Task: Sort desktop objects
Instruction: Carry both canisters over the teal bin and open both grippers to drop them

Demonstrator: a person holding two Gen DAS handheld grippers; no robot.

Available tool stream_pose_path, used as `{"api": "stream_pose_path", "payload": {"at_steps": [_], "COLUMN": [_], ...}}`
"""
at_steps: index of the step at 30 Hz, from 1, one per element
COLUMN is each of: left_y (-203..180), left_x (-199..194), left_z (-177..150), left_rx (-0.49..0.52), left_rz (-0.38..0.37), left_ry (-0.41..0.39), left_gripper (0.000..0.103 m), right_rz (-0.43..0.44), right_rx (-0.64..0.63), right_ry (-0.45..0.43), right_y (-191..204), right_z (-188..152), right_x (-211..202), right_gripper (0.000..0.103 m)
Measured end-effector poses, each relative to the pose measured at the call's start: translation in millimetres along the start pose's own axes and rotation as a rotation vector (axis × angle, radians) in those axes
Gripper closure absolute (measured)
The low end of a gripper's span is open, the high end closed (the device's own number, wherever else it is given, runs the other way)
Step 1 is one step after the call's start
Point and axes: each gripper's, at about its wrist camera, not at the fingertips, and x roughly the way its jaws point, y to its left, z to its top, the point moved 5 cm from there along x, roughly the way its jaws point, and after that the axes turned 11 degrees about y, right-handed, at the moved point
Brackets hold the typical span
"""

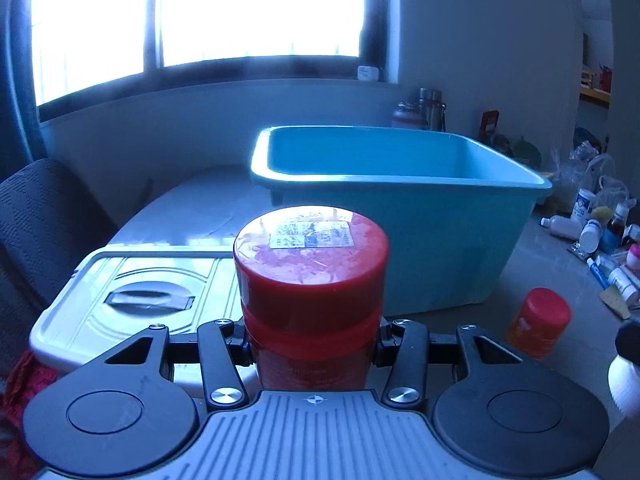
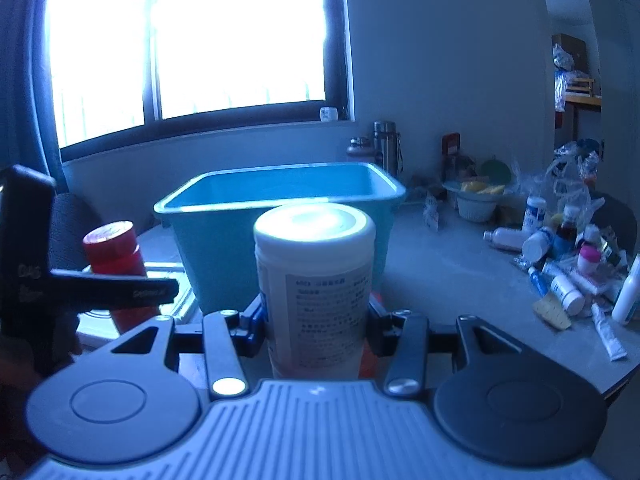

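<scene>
My left gripper (image 1: 311, 344) is shut on a red bottle (image 1: 311, 280) with a wide red cap and a small label on top, held upright above the table. The right gripper (image 2: 314, 320) is shut on a white bottle (image 2: 316, 280) with a printed label, also upright. Behind both stands an open teal tub (image 1: 400, 208), seen in the right wrist view as the teal tub (image 2: 224, 232). From the right wrist view, the left gripper (image 2: 100, 288) with its red bottle (image 2: 114, 256) shows at the left.
A white lid with a recessed handle (image 1: 132, 300) lies left of the tub. An orange bottle with a red cap (image 1: 538, 322) stands on the grey table (image 1: 552, 264). Several small bottles and tubes (image 2: 568, 264) are heaped at the right. A dark chair (image 1: 44, 220) sits at the left.
</scene>
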Motion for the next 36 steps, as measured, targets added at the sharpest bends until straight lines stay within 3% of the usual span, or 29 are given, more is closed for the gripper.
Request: {"api": "stream_pose_path", "payload": {"at_steps": [6, 16, 28, 36], "left_y": [-1.5, -6.7, 3.4, 4.3], "left_x": [-36.8, -58.6, -13.3, 40.6], "left_z": [-5.0, 33.2, 105.1, 154.0], "left_rx": [-0.03, -0.024, -0.051, -0.019], "left_rz": [0.028, 0.049, 0.042, 0.004], "left_ry": [-0.019, -0.084, -0.093, -0.073], "left_gripper": [0.053, 0.053, 0.053, 0.053], "right_rz": [0.022, 0.046, 0.063, 0.047], "right_rx": [-0.033, -0.053, -0.046, -0.022], "right_ry": [-0.036, -0.128, -0.157, -0.118], "right_y": [-10.0, -14.4, -11.5, -9.4], "right_z": [12.3, 50.3, 109.1, 145.1], "right_x": [-15.4, -13.4, 46.9, 107.0], "right_gripper": [0.055, 0.055, 0.055, 0.055]}}
